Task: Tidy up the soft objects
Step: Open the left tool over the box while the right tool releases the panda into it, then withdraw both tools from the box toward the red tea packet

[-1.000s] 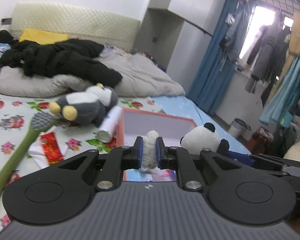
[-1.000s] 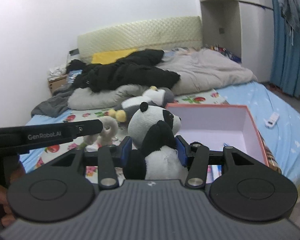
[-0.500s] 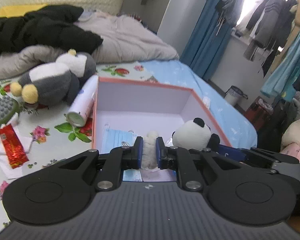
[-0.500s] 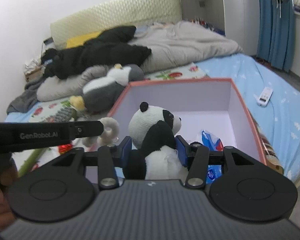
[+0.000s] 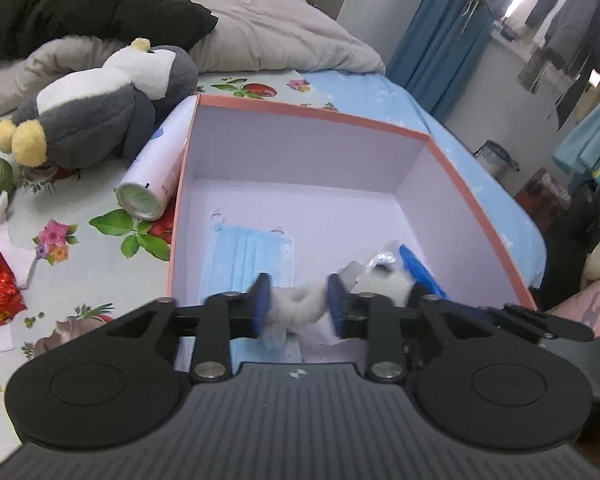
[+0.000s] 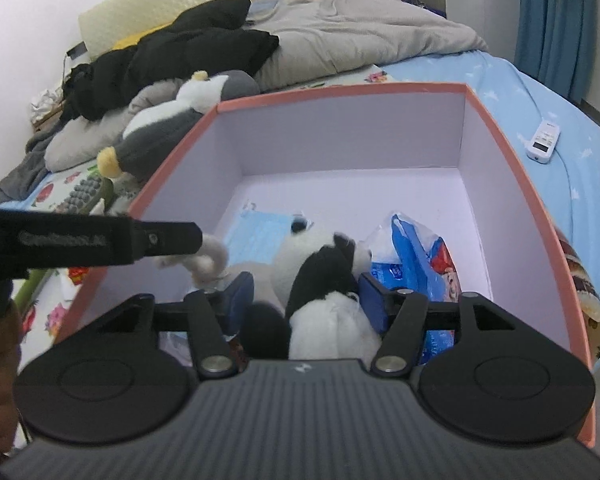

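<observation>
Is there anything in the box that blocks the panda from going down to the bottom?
Nothing solid. The panda is already inside the pink box. A blue face mask and a blue plastic packet lie on the floor beside it; the far floor is bare.

Bed (image 5: pixel 340 84) with box (image 5: pixel 312 114), penguin (image 5: pixel 92 120)

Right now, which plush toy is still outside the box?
The grey penguin plush, lying on the bed left of the pink box; the panda plush is inside it.

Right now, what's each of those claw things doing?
Left gripper: jaws parted, fluffy white toy between them.
Right gripper: jaws apart around panda plush.
</observation>
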Demonstrator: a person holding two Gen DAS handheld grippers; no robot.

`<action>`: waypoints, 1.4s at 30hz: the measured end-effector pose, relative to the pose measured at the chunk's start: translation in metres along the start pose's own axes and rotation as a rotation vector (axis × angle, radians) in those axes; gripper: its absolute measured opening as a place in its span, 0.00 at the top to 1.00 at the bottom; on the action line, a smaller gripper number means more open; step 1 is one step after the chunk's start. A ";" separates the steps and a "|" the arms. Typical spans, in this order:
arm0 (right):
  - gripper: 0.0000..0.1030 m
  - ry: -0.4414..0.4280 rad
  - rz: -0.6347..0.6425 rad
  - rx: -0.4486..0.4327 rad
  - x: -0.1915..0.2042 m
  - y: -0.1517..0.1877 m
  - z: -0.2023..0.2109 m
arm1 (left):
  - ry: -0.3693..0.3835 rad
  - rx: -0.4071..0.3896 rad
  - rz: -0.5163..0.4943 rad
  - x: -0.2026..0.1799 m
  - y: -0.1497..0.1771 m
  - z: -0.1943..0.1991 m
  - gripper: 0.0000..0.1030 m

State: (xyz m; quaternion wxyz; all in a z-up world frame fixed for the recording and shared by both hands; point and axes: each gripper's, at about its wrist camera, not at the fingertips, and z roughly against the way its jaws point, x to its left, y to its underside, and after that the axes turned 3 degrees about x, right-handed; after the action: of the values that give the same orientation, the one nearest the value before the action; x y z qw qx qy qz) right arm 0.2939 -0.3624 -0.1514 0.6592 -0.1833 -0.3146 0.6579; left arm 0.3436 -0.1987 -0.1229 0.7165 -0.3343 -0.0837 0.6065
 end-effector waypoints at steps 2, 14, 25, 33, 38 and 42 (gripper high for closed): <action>0.42 -0.008 0.006 0.000 -0.001 0.000 -0.001 | 0.017 -0.012 0.011 0.003 0.002 0.001 0.61; 0.42 -0.017 0.004 -0.087 0.010 -0.005 0.036 | 0.002 -0.083 -0.025 -0.008 0.005 0.041 0.61; 0.42 -0.056 0.031 -0.213 0.050 -0.004 0.114 | -0.001 -0.205 -0.027 -0.007 0.020 0.141 0.61; 0.42 -0.107 0.052 -0.261 0.075 0.010 0.159 | -0.023 -0.267 -0.024 -0.001 0.045 0.210 0.61; 0.42 -0.128 0.089 -0.275 0.090 0.018 0.177 | -0.046 -0.303 0.005 0.006 0.065 0.247 0.60; 0.42 -0.146 0.112 -0.280 0.101 0.025 0.187 | -0.067 -0.316 0.029 0.015 0.084 0.269 0.60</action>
State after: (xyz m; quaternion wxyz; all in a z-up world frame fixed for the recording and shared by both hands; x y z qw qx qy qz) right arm 0.1460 -0.2932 -0.0133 0.5650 -0.2420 -0.4396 0.6550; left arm 0.1375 -0.0800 0.0293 0.6429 -0.4236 -0.1973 0.6069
